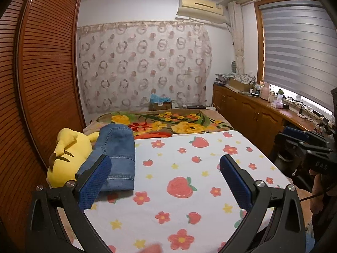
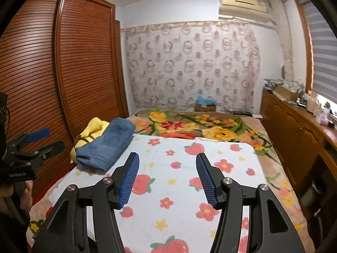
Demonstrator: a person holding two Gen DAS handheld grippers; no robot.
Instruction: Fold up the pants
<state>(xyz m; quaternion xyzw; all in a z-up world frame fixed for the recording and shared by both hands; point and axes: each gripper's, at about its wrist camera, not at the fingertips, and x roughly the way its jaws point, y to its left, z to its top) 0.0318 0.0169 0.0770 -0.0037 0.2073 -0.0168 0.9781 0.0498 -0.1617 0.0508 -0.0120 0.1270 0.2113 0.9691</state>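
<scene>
Denim, blue and folded into a thick bundle, the pants [image 1: 118, 156] lie at the left edge of the strawberry-print sheet [image 1: 189, 181], in the left middle of the left wrist view. Their long axis runs from the lower left toward the upper right in the right wrist view, where the pants [image 2: 105, 145] show a stitched hem at the near, lower-left end and a rounded fold at the far end, which points toward the floral blanket [image 2: 200, 126]. The far side of the bundle leans against a yellow plush toy [image 1: 67, 156], which sits between the pants and the louvered wooden wardrobe [image 1: 42, 63].

Neither gripper holds anything. The left gripper [image 1: 165, 164] has its blue-padded fingers spread as wide as they go, the left pad overlapping the near corner of the pants in the picture; whether it touches the cloth I cannot tell. The right gripper [image 2: 167, 164] has its fingers parted over bare sheet, to the right of the pants and apart from them.
</scene>
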